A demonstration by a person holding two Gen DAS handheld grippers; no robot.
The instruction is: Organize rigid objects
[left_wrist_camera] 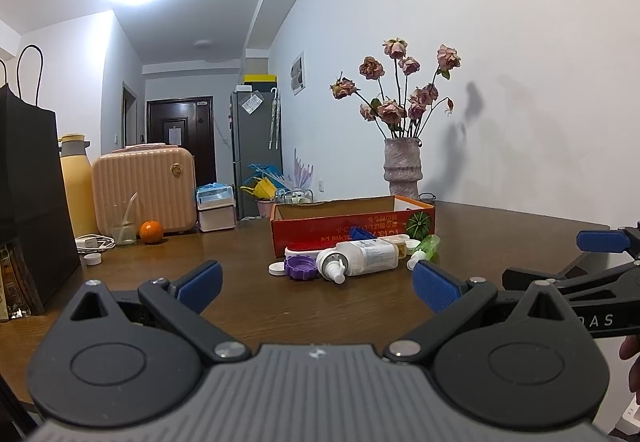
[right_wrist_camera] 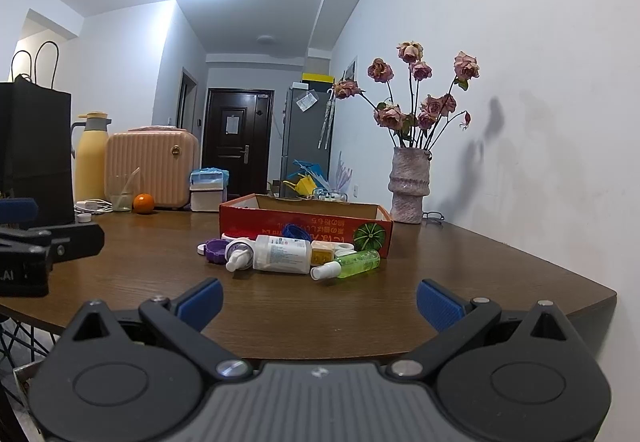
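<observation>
Ahead of both tongs — bottle pile (left_wrist_camera: 360, 256) by red box (right_wrist_camera: 304, 222); left gripper (left_wrist_camera: 316, 288), right gripper (right_wrist_camera: 320, 300) agape, empty.

The box (right_wrist_camera: 304, 220) shows only its outer wall and rim, so its inside stays hidden. Its print is too small to read, as is the label on the white bottle (right_wrist_camera: 282, 254). A blue cap (left_wrist_camera: 360, 233) and a red-and-white item (left_wrist_camera: 306, 248) lie half hidden behind it. The right claw (left_wrist_camera: 600, 242) is cut off by the left view's edge.
</observation>
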